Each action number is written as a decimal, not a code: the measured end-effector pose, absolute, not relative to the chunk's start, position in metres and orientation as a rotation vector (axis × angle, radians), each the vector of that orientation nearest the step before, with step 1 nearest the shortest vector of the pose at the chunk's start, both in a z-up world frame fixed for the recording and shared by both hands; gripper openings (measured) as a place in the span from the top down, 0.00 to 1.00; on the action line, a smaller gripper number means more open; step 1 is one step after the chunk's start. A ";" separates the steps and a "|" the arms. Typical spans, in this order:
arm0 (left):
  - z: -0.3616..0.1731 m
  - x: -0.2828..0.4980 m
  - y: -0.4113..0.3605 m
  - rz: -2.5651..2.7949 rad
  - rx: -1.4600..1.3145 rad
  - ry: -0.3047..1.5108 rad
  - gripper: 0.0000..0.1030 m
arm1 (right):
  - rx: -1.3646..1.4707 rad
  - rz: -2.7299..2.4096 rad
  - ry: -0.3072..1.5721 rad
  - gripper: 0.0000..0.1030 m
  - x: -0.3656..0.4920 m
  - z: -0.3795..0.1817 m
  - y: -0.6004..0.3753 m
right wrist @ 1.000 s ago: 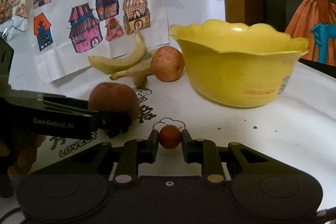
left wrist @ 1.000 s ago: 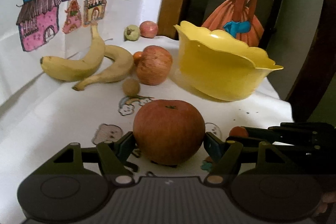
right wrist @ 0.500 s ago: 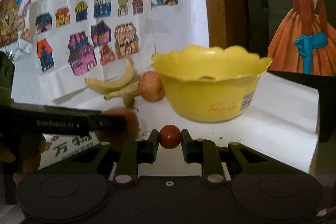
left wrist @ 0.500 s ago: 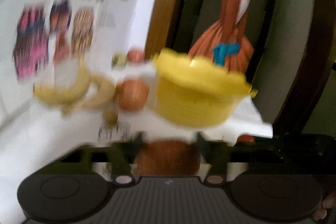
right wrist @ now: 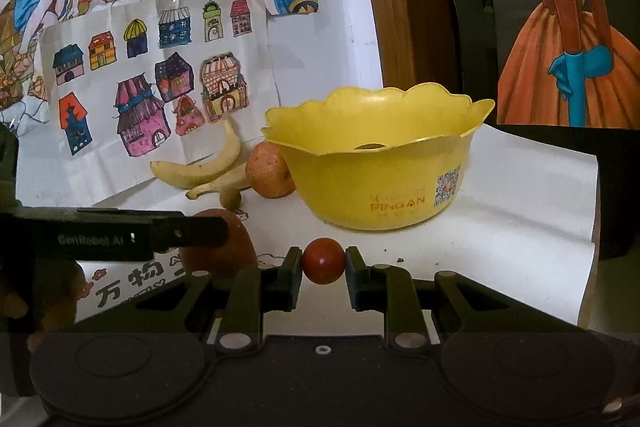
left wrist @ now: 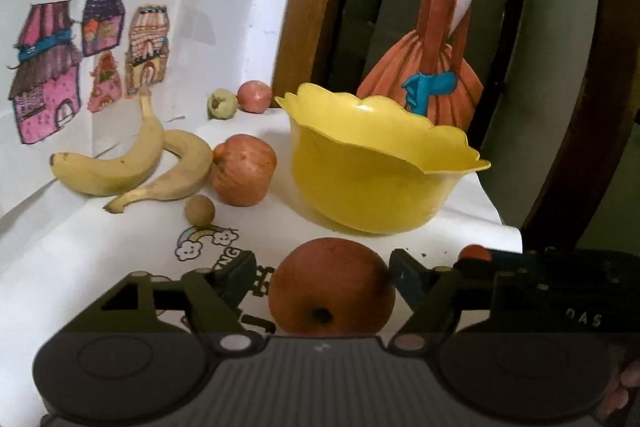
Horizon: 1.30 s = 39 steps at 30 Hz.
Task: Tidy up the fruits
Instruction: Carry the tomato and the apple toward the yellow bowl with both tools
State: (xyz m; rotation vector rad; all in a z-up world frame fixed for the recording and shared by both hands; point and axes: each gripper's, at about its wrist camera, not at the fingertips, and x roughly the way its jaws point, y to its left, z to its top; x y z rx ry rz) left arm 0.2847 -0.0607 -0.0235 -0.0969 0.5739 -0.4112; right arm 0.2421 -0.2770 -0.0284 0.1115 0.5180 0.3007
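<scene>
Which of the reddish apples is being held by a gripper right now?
The big apple between the left gripper fingers. The apple by the bananas and the far one at the wall sit untouched.

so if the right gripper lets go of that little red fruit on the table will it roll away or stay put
Probably roll: the little red fruit looks nearly spherical, with no flat side showing. Its glossy highlight suggests a smooth, possibly slippery skin, and the right gripper pinches it only at two sides. It seems light for its small size, so releasing over the yellow bowl looks safer than the white table cover.
</scene>
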 end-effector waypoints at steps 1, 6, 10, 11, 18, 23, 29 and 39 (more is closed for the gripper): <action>-0.024 0.286 -0.063 -0.415 -0.090 0.578 0.24 | 0.113 0.298 0.517 0.76 0.242 -0.028 -0.278; -0.033 0.294 -0.078 -0.407 -0.043 0.599 0.22 | 0.115 0.288 0.525 0.76 0.244 -0.030 -0.282; -0.040 0.297 -0.080 -0.385 -0.017 0.613 0.21 | 0.116 0.286 0.531 0.76 0.246 -0.033 -0.285; -0.041 0.298 -0.079 -0.381 -0.014 0.617 0.21 | 0.117 0.287 0.532 0.76 0.247 -0.033 -0.285; -0.049 0.303 -0.076 -0.366 -0.031 0.658 0.26 | 0.115 0.293 0.539 0.76 0.250 -0.035 -0.283; -0.048 0.300 -0.079 -0.350 -0.015 0.655 0.26 | 0.112 0.295 0.543 0.76 0.253 -0.036 -0.281; -0.046 0.302 -0.076 -0.334 -0.041 0.668 0.26 | 0.111 0.296 0.544 0.76 0.253 -0.036 -0.280; -0.026 0.299 -0.075 -0.331 -0.058 0.612 0.26 | 0.115 0.304 0.533 0.76 0.253 -0.032 -0.279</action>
